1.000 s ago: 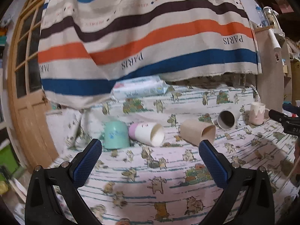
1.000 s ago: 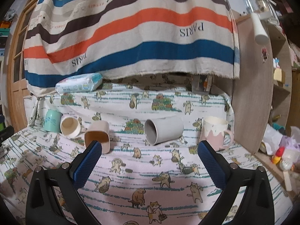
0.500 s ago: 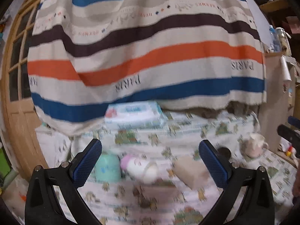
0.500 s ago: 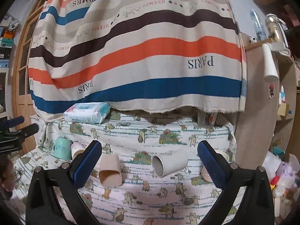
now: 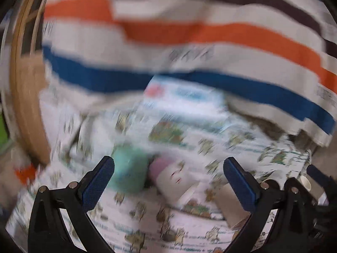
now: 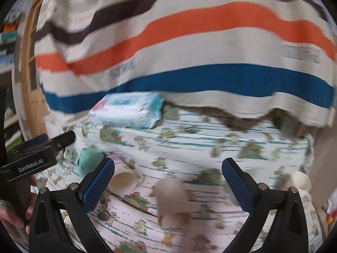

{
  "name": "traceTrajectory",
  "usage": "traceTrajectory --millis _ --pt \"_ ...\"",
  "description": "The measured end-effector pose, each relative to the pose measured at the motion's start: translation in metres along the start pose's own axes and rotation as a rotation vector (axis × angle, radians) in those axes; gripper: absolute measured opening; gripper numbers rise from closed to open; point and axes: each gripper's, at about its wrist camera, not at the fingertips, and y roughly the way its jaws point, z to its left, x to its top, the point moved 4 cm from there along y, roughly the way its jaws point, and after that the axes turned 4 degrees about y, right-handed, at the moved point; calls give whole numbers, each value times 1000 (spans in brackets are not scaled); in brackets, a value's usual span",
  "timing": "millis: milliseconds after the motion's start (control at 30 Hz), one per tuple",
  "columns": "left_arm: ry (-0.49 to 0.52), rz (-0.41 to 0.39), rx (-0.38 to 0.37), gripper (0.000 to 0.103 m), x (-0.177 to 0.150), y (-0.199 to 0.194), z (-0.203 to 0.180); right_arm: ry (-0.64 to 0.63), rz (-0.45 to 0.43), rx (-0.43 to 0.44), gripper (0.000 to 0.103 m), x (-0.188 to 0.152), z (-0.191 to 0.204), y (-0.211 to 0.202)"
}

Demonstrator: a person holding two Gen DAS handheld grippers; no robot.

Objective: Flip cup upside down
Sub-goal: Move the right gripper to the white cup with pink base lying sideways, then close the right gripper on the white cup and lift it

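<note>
Both views are motion-blurred. Several cups lie on the animal-print cloth (image 6: 189, 147). A mint green cup (image 5: 128, 168) stands mouth down, just beyond my left gripper's left finger; it also shows in the right wrist view (image 6: 90, 160). A pink-and-white cup (image 5: 172, 181) lies on its side beside it, seen mouth-on in the right wrist view (image 6: 124, 181). A beige cup (image 6: 172, 202) lies on its side between the right gripper's fingers, farther off. My left gripper (image 5: 168, 185) is open and empty. My right gripper (image 6: 168, 183) is open and empty.
A pack of wet wipes (image 6: 128, 109) lies at the back of the cloth under a hanging striped blanket (image 6: 189, 42). A white mug (image 6: 301, 181) stands at the right. A wooden door frame (image 5: 25, 84) is at the left. The left gripper body (image 6: 31, 158) shows at the right view's left edge.
Both grippers have swung left and come closer to the cups. The mint and pink cups now loom larger in the left view. Both stay open.
</note>
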Motion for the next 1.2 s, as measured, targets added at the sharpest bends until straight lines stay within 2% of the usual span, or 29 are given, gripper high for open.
traceTrajectory --millis 100,233,333,433,533,600,667,800,900,1000,1133,1200 --pt "-134 104 4 103 -10 24 31 15 68 83 101 -4 19 34" --pt "-246 124 31 103 -19 38 60 12 181 207 98 -14 43 77" --pt "-296 129 53 103 -27 46 71 25 258 251 98 -21 55 105" --pt "-334 180 25 103 -36 66 80 58 325 280 96 -27 64 134" --pt "-371 246 -62 102 -45 90 83 28 391 271 94 -33 73 159" --pt "-409 266 -114 102 -49 98 84 -28 403 254 94 -37 80 170" --pt "-433 266 -133 102 -49 99 87 -83 423 237 94 -41 89 183" --pt "-425 230 -83 102 -45 96 89 -160 478 256 92 -50 103 196" --pt "-419 259 -62 102 -48 103 91 -204 526 235 92 -58 110 212" --pt "-429 286 -58 102 -53 107 95 -207 615 211 93 -69 112 231" --pt "-437 292 -49 102 -52 106 99 -220 628 182 92 -77 114 241" --pt "-440 294 -60 102 -50 106 99 -232 621 164 87 -79 112 241"
